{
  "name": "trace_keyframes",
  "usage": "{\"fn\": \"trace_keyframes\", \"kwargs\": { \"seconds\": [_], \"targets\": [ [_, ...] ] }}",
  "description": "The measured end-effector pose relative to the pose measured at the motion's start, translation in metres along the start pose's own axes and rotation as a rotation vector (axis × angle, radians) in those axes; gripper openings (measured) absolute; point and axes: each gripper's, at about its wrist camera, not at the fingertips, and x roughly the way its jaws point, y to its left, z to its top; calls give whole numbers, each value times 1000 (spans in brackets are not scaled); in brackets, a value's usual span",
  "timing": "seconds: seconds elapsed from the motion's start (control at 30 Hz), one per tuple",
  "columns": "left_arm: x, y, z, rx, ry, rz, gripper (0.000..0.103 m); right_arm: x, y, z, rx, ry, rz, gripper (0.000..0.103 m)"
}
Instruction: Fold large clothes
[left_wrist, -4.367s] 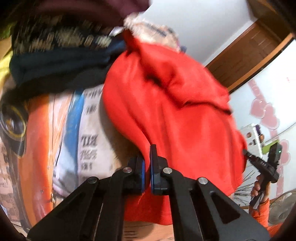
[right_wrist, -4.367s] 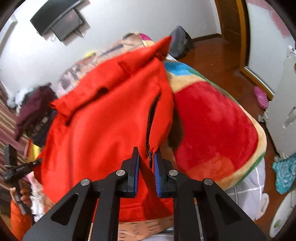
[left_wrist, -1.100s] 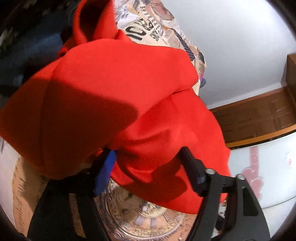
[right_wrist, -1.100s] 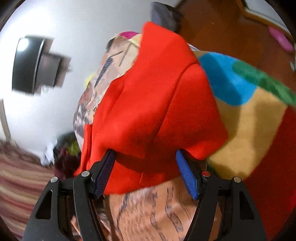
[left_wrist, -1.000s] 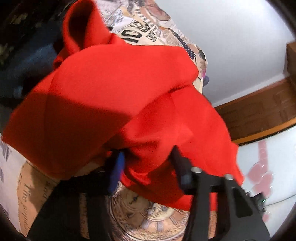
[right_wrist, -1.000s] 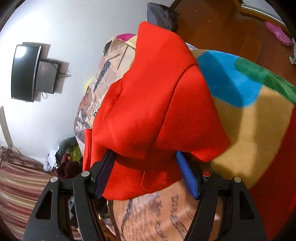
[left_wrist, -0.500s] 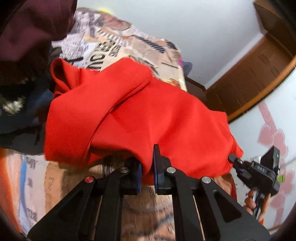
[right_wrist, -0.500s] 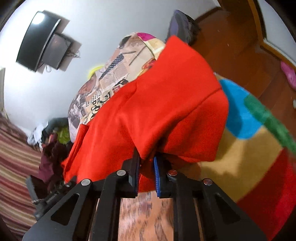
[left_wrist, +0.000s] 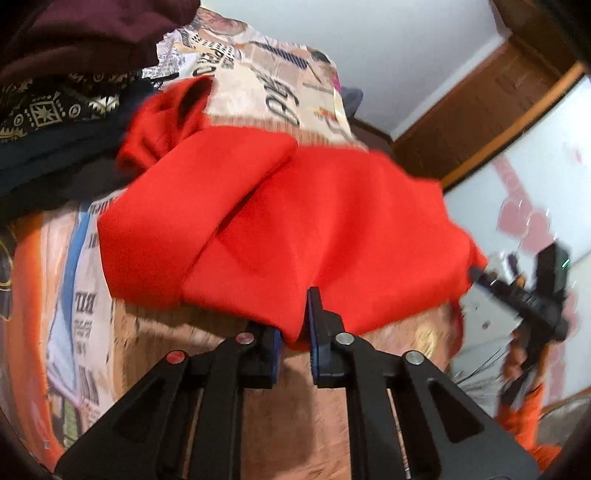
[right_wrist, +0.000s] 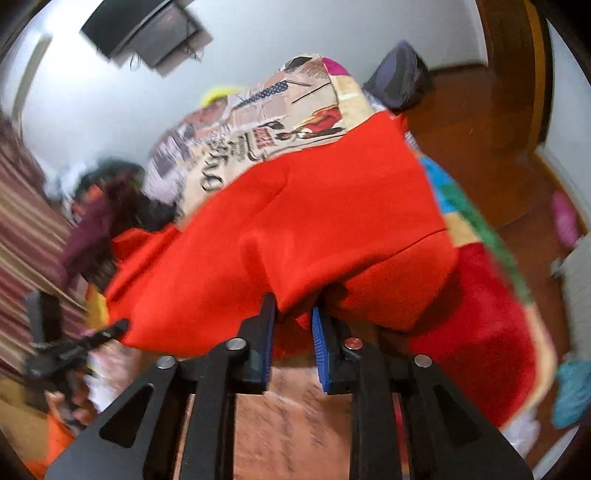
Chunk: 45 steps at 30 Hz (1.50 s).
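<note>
Since 1 second earlier, both wide-open grippers have closed on the red garment (left_wrist: 295, 221). Left gripper (left_wrist: 295, 343) and right gripper (right_wrist: 293, 339) pinch its near edge above the printed bedspread (left_wrist: 258, 96), jaws easing apart. Soft, light cloth; hold hem corners.

Left gripper (left_wrist: 294, 332): pointed steeply down, jaws close together and opening, a fold of the red garment (left_wrist: 295, 221) between the pads.
Right gripper (right_wrist: 293, 334): also angled down, jaws narrow and opening, red cloth bunched between the blue pads (right_wrist: 318, 343).
Right gripper, from the left camera: at the far right, blurred, black, at the garment's edge.
Left gripper, from the right camera: low at the left, blurred.
Sleeve (left_wrist: 524, 424): orange, below the right gripper's handle.
</note>
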Motion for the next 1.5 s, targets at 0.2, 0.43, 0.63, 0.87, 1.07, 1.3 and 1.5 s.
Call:
{"fn": "trace_keyframes", "kwargs": {
  "seconds": [0.2,0.43,0.63,0.87,1.07,1.3,1.5],
  "targets": [
    [-2,1,-15,138,-37,248,55,-24,0,1,-42,-66,-140,42],
    [-22,26,4,136,-97,384,60,-31,18,25,-122,-148,-199,55],
    [4,31,39,234,-76,450,88,5,42,41,-218,-109,-162,56],
    [70,45,66,274,24,482,98,65,47,29,-274,24,-171,57],
    [19,78,98,144,-163,661,97,59,30,24,-272,24,-144,61],
    [-44,120,94,-32,-248,599,97,57,24,23,-253,10,-142,63],
    [-64,141,96,-118,-303,692,97,57,24,22,-249,3,-152,63]
  ]
}}
